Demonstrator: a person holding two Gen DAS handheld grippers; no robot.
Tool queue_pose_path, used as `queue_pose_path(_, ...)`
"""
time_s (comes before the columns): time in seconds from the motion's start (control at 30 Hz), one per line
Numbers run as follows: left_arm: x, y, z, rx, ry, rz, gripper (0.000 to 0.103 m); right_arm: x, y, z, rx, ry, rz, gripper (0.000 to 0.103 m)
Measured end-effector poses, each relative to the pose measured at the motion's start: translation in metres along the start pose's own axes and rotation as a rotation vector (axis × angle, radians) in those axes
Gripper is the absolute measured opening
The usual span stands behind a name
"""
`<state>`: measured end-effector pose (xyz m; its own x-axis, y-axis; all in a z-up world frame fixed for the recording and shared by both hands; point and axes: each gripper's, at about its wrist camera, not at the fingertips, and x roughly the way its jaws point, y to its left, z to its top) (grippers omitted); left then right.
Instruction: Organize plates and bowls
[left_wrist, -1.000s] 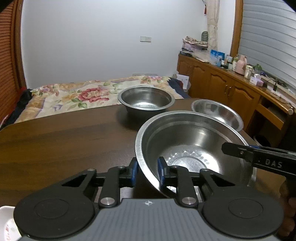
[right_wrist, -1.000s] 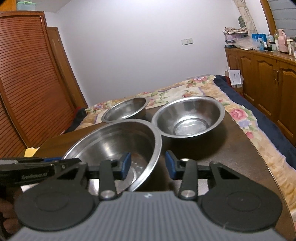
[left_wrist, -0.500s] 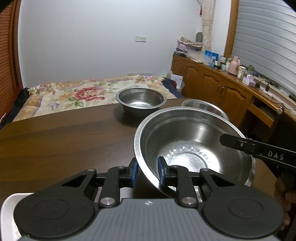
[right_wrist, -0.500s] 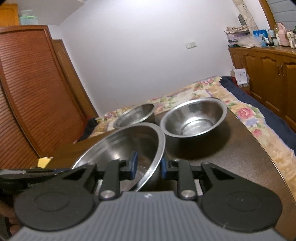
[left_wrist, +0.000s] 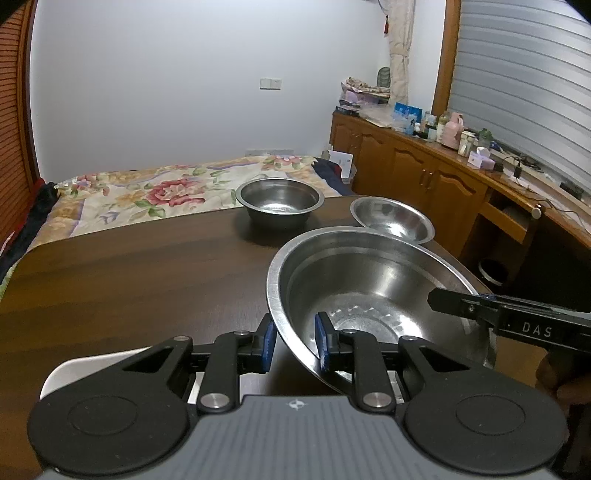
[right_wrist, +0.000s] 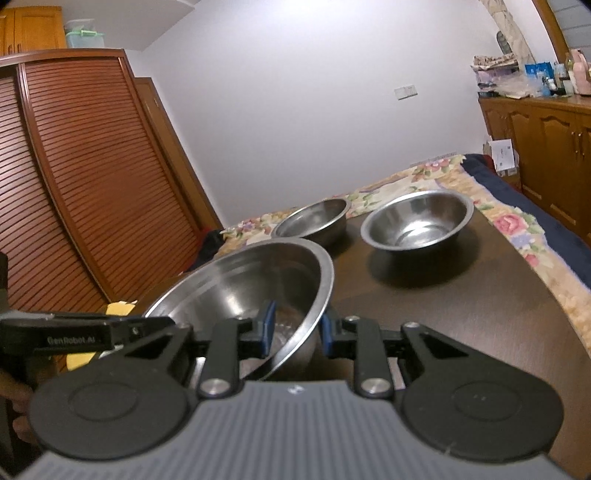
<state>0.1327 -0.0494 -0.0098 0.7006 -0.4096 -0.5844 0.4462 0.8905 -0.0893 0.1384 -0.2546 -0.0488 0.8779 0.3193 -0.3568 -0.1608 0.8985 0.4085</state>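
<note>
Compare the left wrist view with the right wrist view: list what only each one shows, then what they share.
Only the left wrist view shows the white plate edge beneath the left claw, plus the grey window blinds.

Only the right wrist view shows the brown louvered wardrobe doors and the right claw from behind.

Both show the large stainless steel bowl, gripped at its rim by both claws, two smaller steel bowls on the dark wooden table, and the floral bedspread.
</note>
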Motion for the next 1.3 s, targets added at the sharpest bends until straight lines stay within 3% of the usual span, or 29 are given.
queue_pose_path(0.63,-0.004,-0.002,-0.035,-0.001,0.024,-0.013,0.024,-0.014,0.007,-0.02,-0.04,0.02,-0.003,0.027)
queue_pose_path(1.3,0.0,0.001,-0.043,-0.012,0.04,-0.019,0.025,-0.012,0.005,-0.032,-0.04,0.043,-0.008,0.027)
